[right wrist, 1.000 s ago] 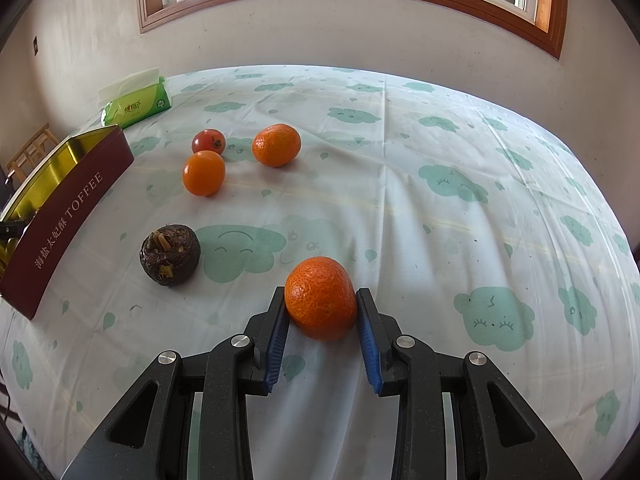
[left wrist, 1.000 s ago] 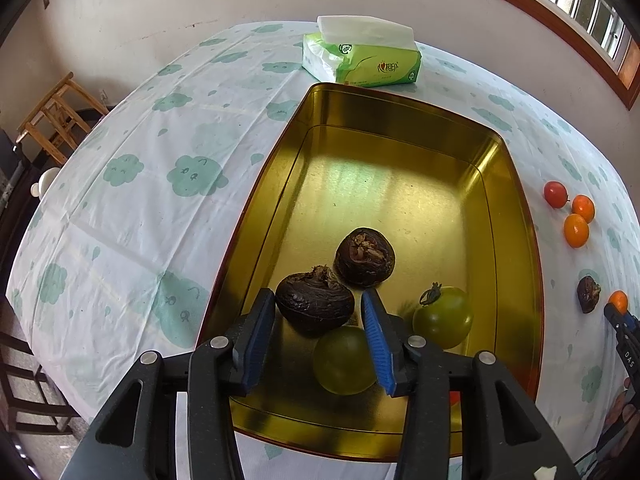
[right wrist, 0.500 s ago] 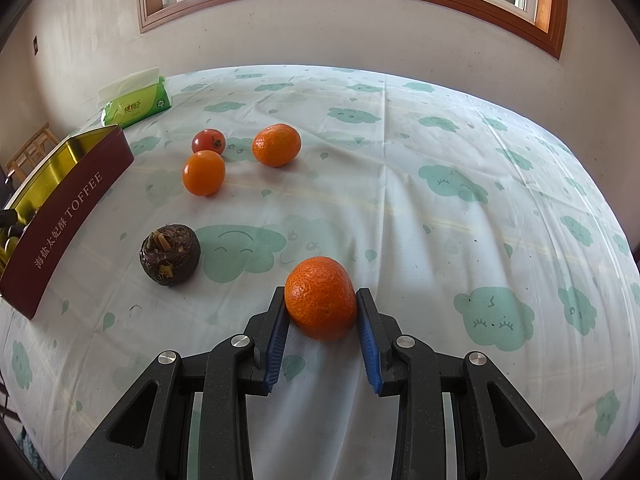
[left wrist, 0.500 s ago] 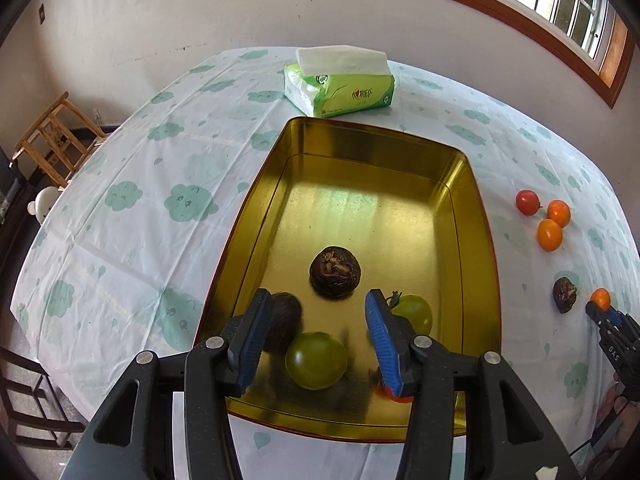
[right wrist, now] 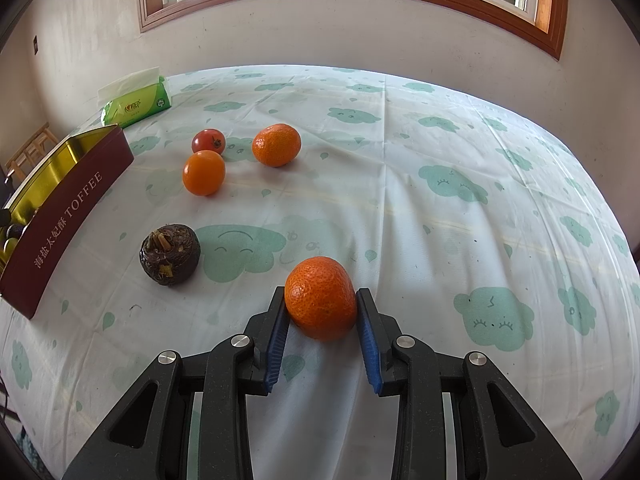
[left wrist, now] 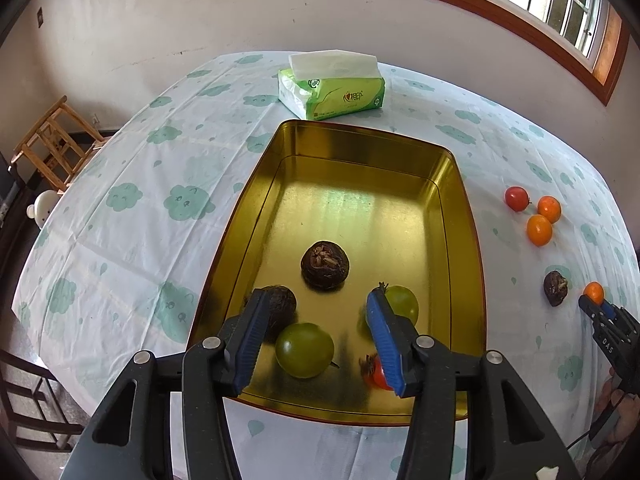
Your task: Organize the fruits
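A gold tin tray (left wrist: 456, 216) holds two dark brown fruits (left wrist: 325, 265) (left wrist: 282, 303), two green tomatoes (left wrist: 305, 350) (left wrist: 402, 304) and a red tomato (left wrist: 376, 372). My left gripper (left wrist: 320, 320) is open and empty above the tray's near end. My right gripper (right wrist: 320, 316) is shut on an orange mandarin (right wrist: 321, 298) resting on the tablecloth. It also shows in the left wrist view (left wrist: 593, 293). Loose on the cloth are a brown fruit (right wrist: 170, 255), two oranges (right wrist: 204, 173) (right wrist: 277, 145) and a red tomato (right wrist: 208, 141).
A green tissue pack (left wrist: 336, 84) lies beyond the tray's far end. The tray's maroon side (right wrist: 68, 216) reads TOFFEE. A wooden chair (left wrist: 52, 144) stands off the table's left edge. The wall and window are behind the table.
My left gripper has let go of the dark brown fruit, which now lies in the tray, and has lifted back and opened. The right gripper and mandarin have not moved.
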